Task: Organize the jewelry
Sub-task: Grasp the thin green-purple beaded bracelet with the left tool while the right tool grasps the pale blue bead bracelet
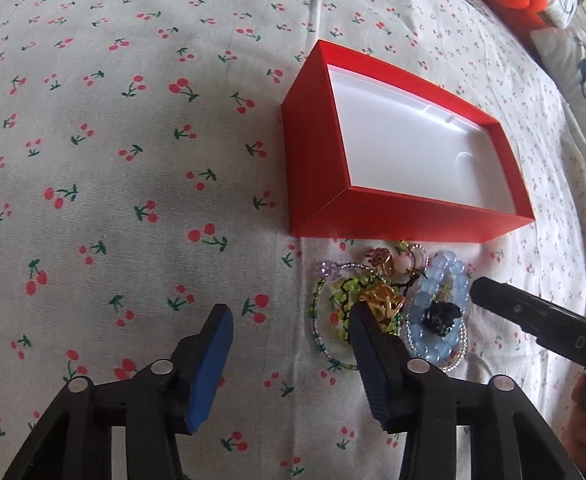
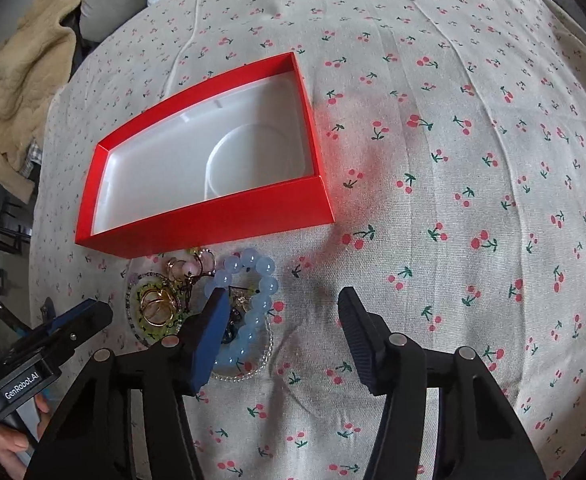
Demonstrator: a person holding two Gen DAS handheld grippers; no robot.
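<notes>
A: What's in the red box (image 2: 229, 216)?

B: From where I'm steering, just its white moulded liner. It sits ahead of both grippers on the cherry-print cloth (image 2: 453, 200), and all the jewelry lies outside, just beside its near wall.

A: And your grippers?

B: My left gripper (image 1: 289, 320) has its jaws apart over bare cloth, nothing between them; the jewelry pile (image 1: 389, 304) is at its right finger. My right gripper (image 2: 283, 304) is parted too, empty, with the blue bead bracelet (image 2: 249, 308) at its left finger.

A: Anything unclear?

B: Each finger covers part of the pile. The tangled rings and the dark piece inside the bracelet I can't identify.
</notes>
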